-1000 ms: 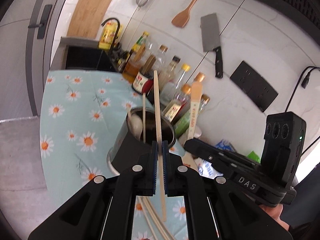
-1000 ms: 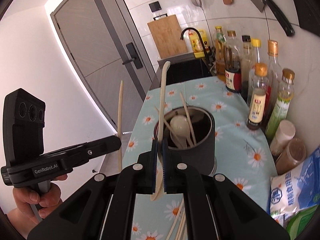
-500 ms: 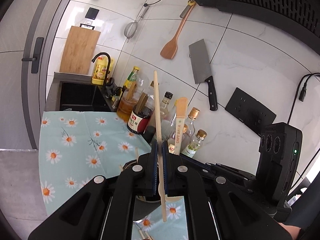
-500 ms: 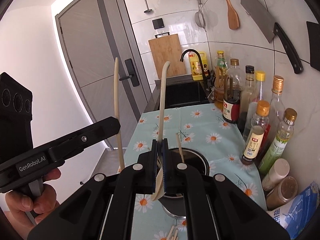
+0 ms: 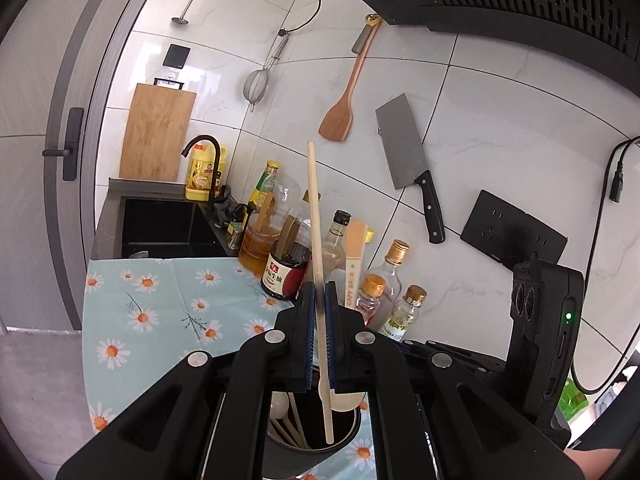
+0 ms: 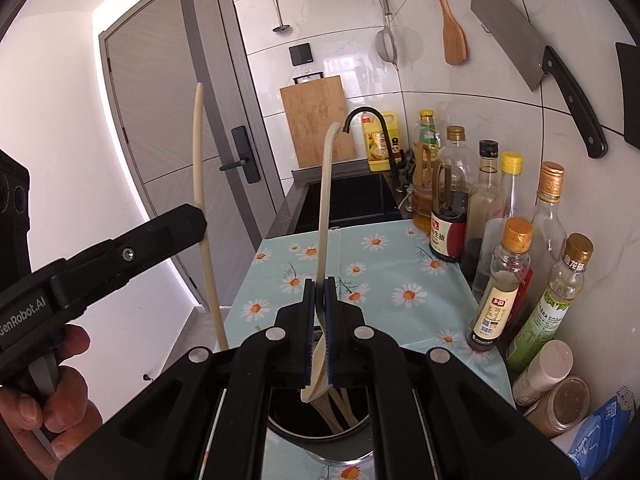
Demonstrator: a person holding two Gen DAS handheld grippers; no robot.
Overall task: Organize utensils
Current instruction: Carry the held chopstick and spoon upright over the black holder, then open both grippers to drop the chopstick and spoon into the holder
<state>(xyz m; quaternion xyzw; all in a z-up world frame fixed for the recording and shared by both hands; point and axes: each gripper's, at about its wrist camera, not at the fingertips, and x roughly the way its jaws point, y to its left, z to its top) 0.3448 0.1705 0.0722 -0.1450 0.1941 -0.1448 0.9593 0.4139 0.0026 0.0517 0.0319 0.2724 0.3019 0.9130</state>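
Left gripper [image 5: 319, 300] clamped on a single wooden chopstick [image 5: 316, 216], fingers [image 5: 306, 320] pressed flat on both sides of it; chopstick near upright, top end up against the wall tiles, bottom tip hanging inside the mouth of the dark utensil holder [image 5: 352, 434] directly below the gripper. Right gripper [image 6: 319, 298] closed on the handle of a pale wooden spoon [image 6: 325, 208], fingers [image 6: 331, 320] tight on it; handle curves upward, bowl end sits low just over the holder [image 6: 356, 436] opening. Holder already contains other utensils: a light spoon [image 5: 279, 405] and several chopsticks [image 5: 290, 428] in the left view, wooden pieces leaning inside in the right view. Holder stands on a light-blue daisy-print tablecloth [image 5: 160, 300] covering the surface. Right view also shows the left gripper [image 6: 192, 224] off to the side with its chopstick [image 6: 202, 184], held by the person's left hand [image 6: 48, 404]; left view shows the right gripper body [image 5: 544, 344] at the edge. Row of sauce and oil bottles [image 6: 500, 280] along the wall beside the cloth, a soy sauce bottle [image 5: 286, 268] nearest the sink [image 5: 160, 224]. On the wall: cleaver [image 5: 408, 164], wooden spatula [image 5: 340, 108], strainer [image 5: 258, 84]; bamboo cutting board [image 5: 156, 136] leans behind the sink. Both utensils off the surface, above or in the holder mouth; whether either tip touches the bottom cannot be told.
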